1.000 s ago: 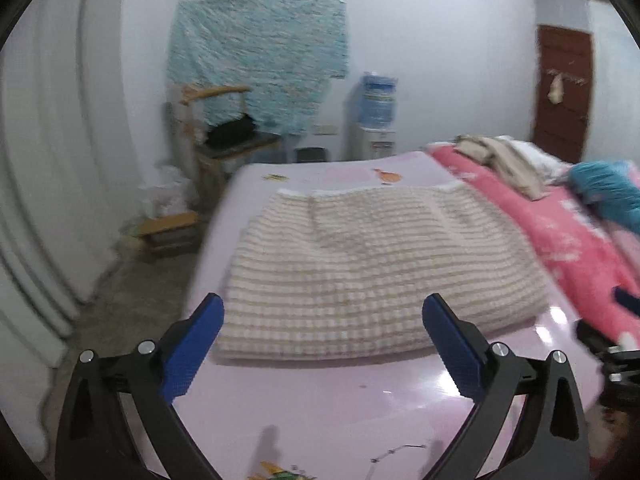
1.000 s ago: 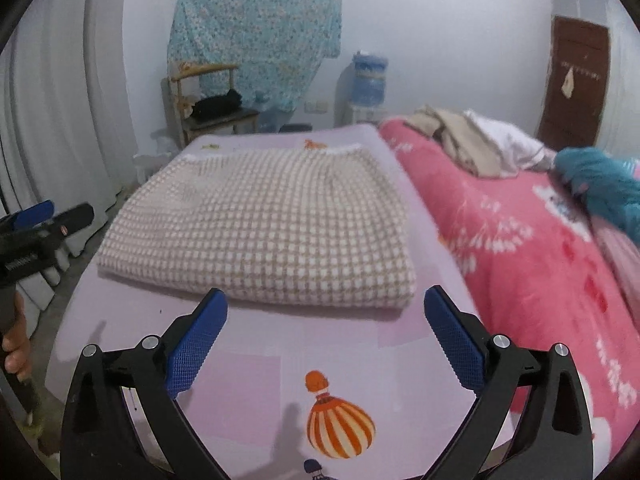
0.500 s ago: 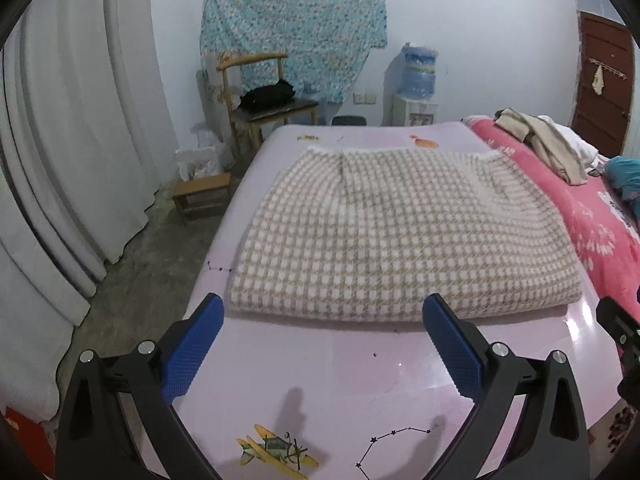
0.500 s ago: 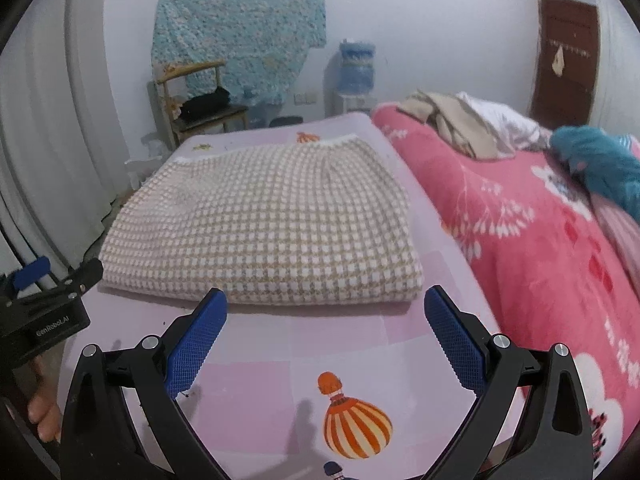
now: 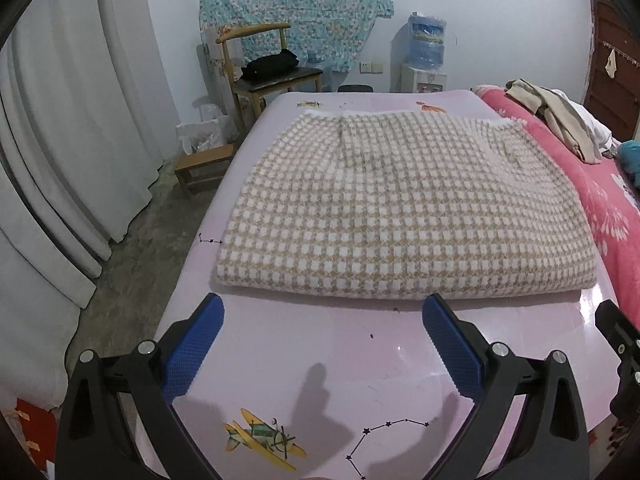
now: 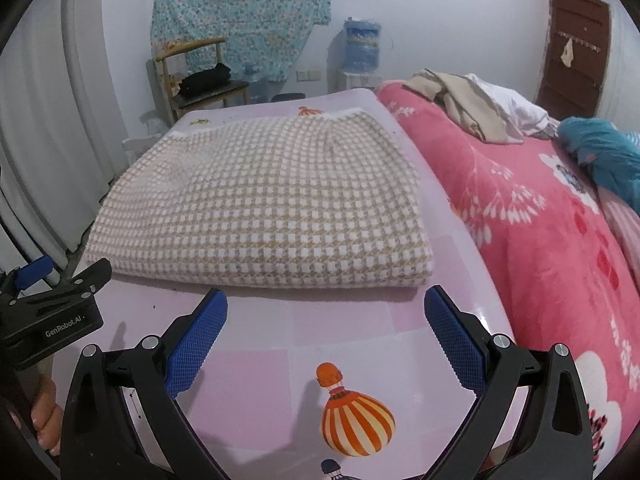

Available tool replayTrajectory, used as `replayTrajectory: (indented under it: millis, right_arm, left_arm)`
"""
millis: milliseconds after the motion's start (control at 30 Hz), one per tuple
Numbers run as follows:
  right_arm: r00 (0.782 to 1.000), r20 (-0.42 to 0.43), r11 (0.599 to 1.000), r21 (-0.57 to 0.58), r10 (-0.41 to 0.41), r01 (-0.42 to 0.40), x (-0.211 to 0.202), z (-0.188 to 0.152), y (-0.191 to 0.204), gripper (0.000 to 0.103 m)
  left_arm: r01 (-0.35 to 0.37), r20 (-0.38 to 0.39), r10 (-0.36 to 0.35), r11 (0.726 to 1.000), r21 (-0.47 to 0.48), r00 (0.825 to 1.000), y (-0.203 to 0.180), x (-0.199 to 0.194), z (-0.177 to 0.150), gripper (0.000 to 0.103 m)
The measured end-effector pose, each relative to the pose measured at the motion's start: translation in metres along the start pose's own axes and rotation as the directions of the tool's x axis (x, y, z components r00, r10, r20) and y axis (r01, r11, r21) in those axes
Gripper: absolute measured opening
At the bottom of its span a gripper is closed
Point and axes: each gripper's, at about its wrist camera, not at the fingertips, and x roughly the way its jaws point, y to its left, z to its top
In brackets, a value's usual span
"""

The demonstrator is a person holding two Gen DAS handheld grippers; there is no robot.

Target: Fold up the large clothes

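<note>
A beige and white houndstooth garment (image 5: 400, 208) lies folded flat on the pink table (image 5: 320, 344); it also shows in the right wrist view (image 6: 272, 208). My left gripper (image 5: 322, 316) is open and empty, just short of the garment's near folded edge. My right gripper (image 6: 326, 312) is open and empty, also just short of that edge, toward its right corner. The left gripper's body (image 6: 52, 308) shows at the left of the right wrist view.
A bed with a pink blanket (image 6: 540, 240) borders the table's right side, with beige and white clothes (image 6: 472, 108) and a teal item (image 6: 600, 148) on it. A wooden chair (image 5: 264, 72), a small stool (image 5: 204, 164) and white curtains (image 5: 60, 140) stand left.
Both grippers have drawn closer to the garment's near edge and lowered a little. The left wrist view has swung so the garment sits centred. Both stay open.
</note>
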Motion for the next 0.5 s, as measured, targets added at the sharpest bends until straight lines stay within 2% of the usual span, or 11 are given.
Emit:
replayTrajectory:
  millis: [500]
  right_arm:
    - [0.999, -0.032, 1.000, -0.003, -0.001, 0.001, 0.0064, -0.0004, -0.0005, 0.095]
  left_arm:
    - [0.011, -0.049, -0.010, 1.000, 0.015, 0.999, -0.0049, 0.0073, -0.0017, 0.098]
